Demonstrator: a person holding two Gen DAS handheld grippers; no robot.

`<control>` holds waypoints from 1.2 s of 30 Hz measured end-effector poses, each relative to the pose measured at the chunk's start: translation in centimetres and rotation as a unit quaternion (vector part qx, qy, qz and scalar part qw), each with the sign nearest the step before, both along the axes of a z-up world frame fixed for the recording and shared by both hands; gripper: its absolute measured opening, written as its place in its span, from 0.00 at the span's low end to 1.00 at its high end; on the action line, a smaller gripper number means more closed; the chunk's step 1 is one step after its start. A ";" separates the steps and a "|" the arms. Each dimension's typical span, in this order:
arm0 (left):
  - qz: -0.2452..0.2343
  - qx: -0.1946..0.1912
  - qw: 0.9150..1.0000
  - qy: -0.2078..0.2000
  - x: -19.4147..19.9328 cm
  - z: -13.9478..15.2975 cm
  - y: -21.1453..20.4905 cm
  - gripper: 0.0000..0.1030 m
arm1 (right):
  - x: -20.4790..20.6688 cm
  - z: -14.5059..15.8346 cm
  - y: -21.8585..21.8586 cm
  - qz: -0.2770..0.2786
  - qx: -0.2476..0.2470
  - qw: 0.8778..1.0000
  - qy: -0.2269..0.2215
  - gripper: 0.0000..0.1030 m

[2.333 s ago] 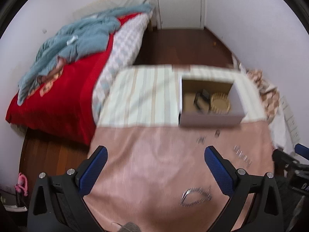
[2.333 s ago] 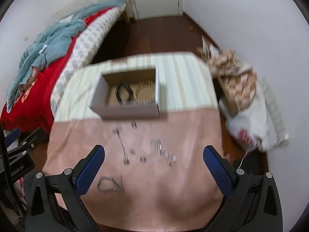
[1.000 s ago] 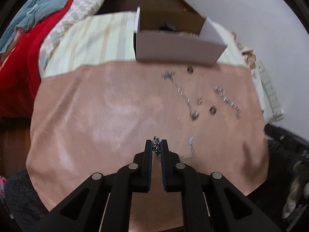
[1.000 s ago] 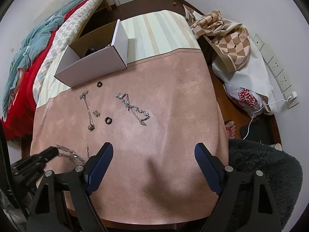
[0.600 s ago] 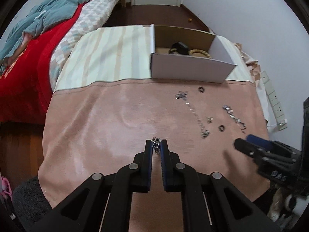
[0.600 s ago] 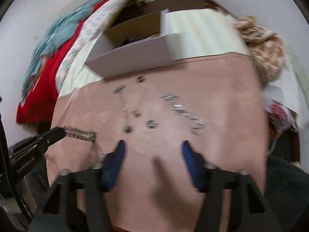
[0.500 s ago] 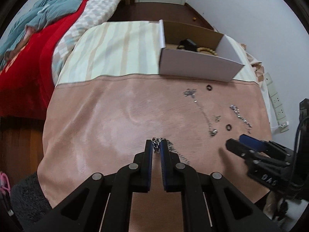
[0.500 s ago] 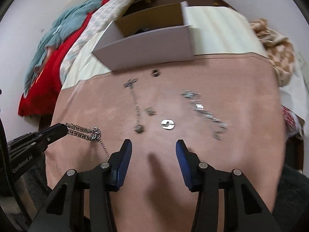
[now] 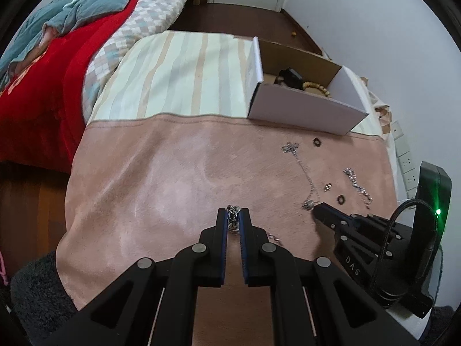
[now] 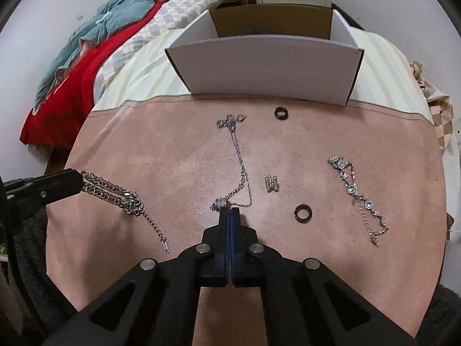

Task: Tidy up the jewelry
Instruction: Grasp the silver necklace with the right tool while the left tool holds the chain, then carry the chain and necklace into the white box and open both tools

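My left gripper [image 9: 233, 216] is shut on a thick silver chain [image 9: 232, 219]; in the right wrist view the chain [image 10: 115, 192] hangs from its tips down to the pink cloth. My right gripper [image 10: 229, 211] is shut, its tips at the pendant end of a thin silver necklace [image 10: 239, 170]; whether it grips it I cannot tell. A crystal bracelet [image 10: 355, 196], two black rings [image 10: 302, 212] [image 10: 281, 113] and a small sparkly earring [image 10: 271, 184] lie on the cloth. A white box [image 10: 268, 66] stands behind.
The box [image 9: 302, 106] holds a black item and a bead bracelet [image 9: 315, 86]. The pink cloth [image 9: 173, 178] covers the near table, a striped cloth [image 9: 178, 75] the far part. A bed with red and teal covers [image 9: 57, 43] lies left. Checked fabric [image 10: 440, 109] lies right.
My left gripper closed on the thick chain and lifted it off the cloth. My right gripper went from wide open to shut while moving down to the thin necklace's pendant.
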State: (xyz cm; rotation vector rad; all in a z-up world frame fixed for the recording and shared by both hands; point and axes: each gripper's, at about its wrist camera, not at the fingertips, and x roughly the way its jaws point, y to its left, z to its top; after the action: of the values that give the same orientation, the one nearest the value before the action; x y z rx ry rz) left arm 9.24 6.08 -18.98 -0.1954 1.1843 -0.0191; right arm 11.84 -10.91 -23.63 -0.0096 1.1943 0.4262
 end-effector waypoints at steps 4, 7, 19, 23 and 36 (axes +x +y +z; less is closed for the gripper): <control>-0.010 -0.006 1.000 -0.019 0.3 2.1 -0.7 0.05 | -0.3 2.5 -1.2 -0.013 0.033 0.999 -0.014 0.00; -0.016 -0.012 0.999 -0.034 0.7 3.8 -1.1 0.05 | -0.3 5.0 -2.4 -0.017 0.052 0.998 -0.027 0.00; -0.038 -0.012 0.996 -0.081 2.7 8.6 -2.2 0.05 | 2.0 9.7 -4.6 -0.022 0.132 0.991 0.007 0.01; -0.036 -0.005 0.997 -0.061 2.1 6.7 -1.9 0.05 | 2.0 5.0 -3.8 -0.027 0.114 0.991 0.056 0.22; -0.001 -0.005 1.000 0.009 0.2 0.1 0.5 0.05 | 0.3 -0.3 2.1 0.017 -0.038 0.999 -0.002 0.12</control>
State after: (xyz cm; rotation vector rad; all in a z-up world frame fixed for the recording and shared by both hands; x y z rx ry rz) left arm 9.41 6.57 -18.93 -0.2035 1.2028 -0.0257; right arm 12.12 -8.81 -23.89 -0.0966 1.2084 0.4093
